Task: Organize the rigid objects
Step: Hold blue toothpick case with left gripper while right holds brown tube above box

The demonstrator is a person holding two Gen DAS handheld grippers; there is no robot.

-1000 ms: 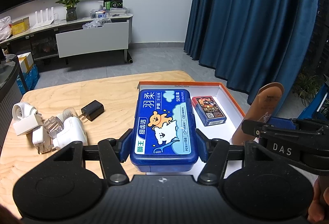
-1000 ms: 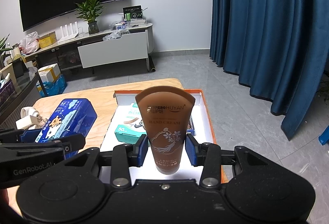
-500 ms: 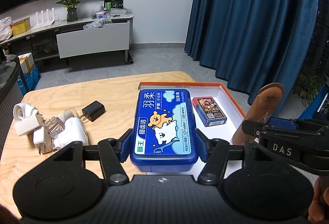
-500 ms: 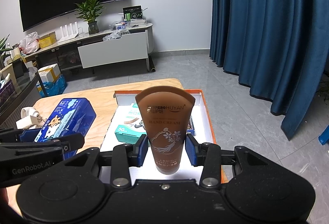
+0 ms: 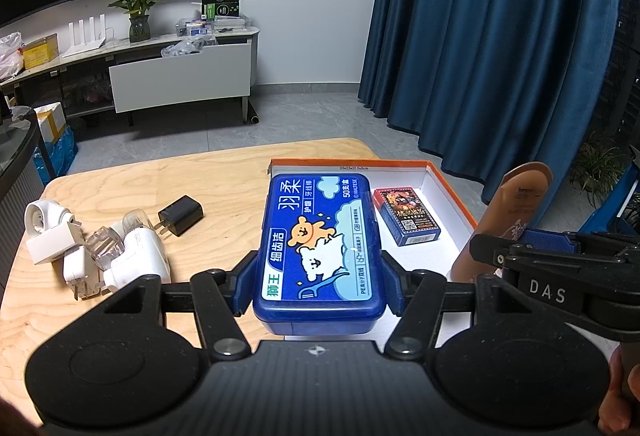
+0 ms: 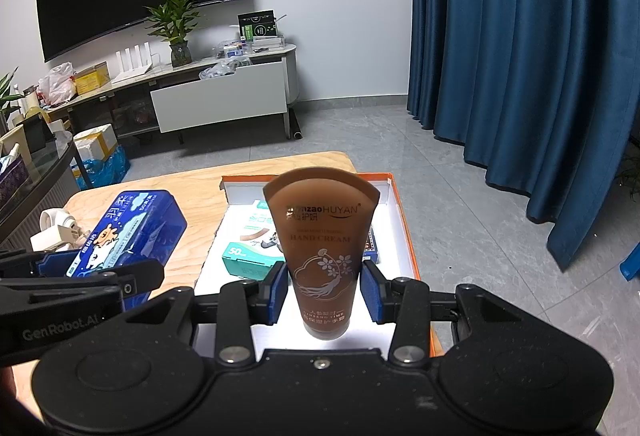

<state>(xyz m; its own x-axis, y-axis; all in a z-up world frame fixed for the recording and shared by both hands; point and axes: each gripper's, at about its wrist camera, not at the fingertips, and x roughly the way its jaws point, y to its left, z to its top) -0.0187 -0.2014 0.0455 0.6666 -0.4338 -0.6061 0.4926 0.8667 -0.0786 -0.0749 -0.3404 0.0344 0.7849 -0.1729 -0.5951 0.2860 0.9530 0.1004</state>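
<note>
both claws loaded above the box, nothing let go yet

i judge the task about half done: a card pack (image 5: pixel 407 216) and a teal carton (image 6: pixel 250 248) already lie inside the orange box (image 5: pixel 454 191), while the chargers (image 5: pixel 120 252) and the black plug (image 5: pixel 181 214) are left on the worktop (image 5: pixel 224 191), well apart from the box. my left claw (image 5: pixel 316 278) is closed on the blue case (image 5: pixel 318 248), with a pad pressed on each long side; the case is held flat, above the near left part of the box. my right claw (image 6: pixel 325 290) is pinched narrow on the cream tube (image 6: pixel 323 248), which stands upright with its cap down, above the white floor of the box, just in front of the carton.
</note>
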